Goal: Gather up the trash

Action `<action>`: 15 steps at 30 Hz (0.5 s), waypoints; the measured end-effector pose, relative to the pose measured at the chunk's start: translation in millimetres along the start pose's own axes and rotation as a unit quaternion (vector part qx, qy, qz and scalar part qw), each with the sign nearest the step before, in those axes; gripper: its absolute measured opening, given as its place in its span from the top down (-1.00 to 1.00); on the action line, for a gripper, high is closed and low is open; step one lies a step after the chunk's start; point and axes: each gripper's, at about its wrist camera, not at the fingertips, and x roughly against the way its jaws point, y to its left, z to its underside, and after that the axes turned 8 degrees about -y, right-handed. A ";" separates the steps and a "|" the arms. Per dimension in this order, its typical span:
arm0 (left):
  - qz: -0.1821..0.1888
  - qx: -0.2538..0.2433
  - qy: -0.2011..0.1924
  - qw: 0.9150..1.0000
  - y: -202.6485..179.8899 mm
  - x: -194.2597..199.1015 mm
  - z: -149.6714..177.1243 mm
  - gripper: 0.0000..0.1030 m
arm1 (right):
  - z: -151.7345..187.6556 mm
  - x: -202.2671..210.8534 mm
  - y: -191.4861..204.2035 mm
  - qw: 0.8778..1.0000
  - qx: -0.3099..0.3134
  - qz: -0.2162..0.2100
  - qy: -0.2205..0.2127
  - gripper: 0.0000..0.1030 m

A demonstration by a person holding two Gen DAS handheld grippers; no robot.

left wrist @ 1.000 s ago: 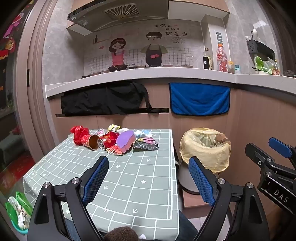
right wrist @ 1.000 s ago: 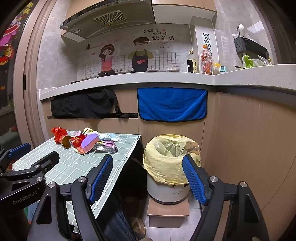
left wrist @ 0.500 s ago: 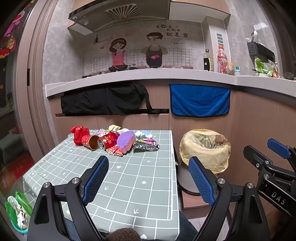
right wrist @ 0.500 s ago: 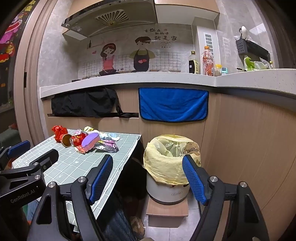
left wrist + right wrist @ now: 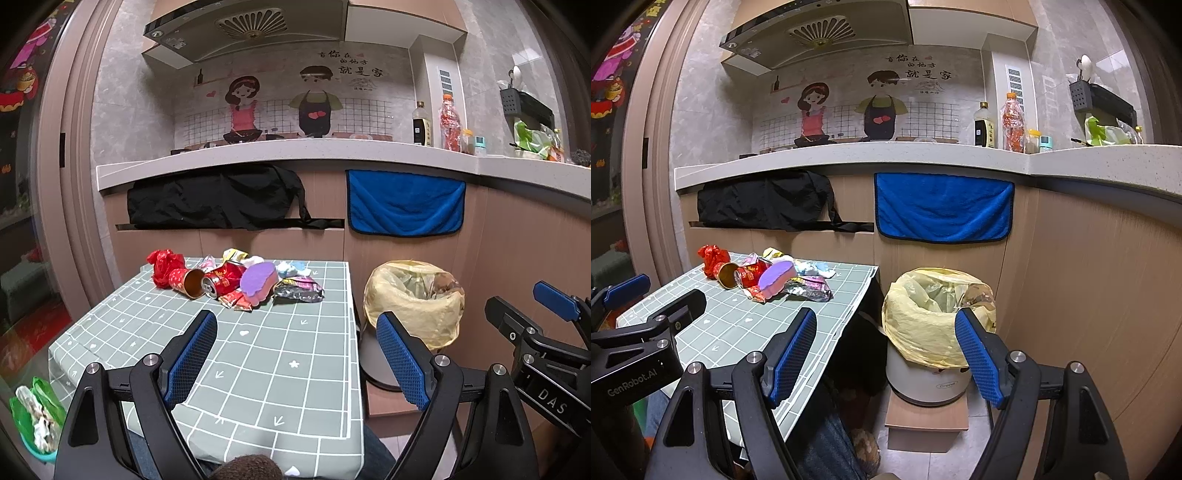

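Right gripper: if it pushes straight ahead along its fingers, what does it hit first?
Most likely the bin with the yellow bag. The open right gripper frames it between its fingers; nothing shows in front of it. Depth is unclear, and the table lies left of that line.

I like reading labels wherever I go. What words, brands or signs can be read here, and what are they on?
"GenRobot.AI": body of the left gripper.
"DAS": body of the right gripper; the rest is cut off.
"有你在的地方就是家": wall sticker; smaller script beneath unreadable.
Bin: small logo, too blurred.
Red can, wrappers, bottles: print too small.
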 end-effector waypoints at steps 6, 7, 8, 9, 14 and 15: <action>0.000 0.000 0.000 1.000 -0.2 0.0 0.5 -0.70 | 0.6 0.6 1.0 1.000 -0.002 0.000 0.001 -0.46; 0.000 0.001 0.000 1.000 0.0 -0.1 0.3 -0.70 | 0.7 0.5 0.9 1.000 -0.001 0.000 0.001 -0.46; 0.000 0.001 0.000 1.000 0.1 -0.1 0.3 -0.70 | 0.4 0.3 0.5 1.000 -0.001 0.000 0.001 -0.46; -0.001 0.001 0.000 1.000 0.1 0.0 0.4 -0.70 | 0.1 0.1 0.4 1.000 -0.002 0.000 0.001 -0.46; 0.000 0.001 0.000 1.000 0.3 0.0 0.0 -0.70 | 0.7 0.3 0.5 1.000 -0.002 0.000 0.001 -0.46; 0.000 0.001 0.000 1.000 0.3 -0.1 0.0 -0.70 | 0.7 0.8 0.2 1.000 -0.002 0.001 0.001 -0.46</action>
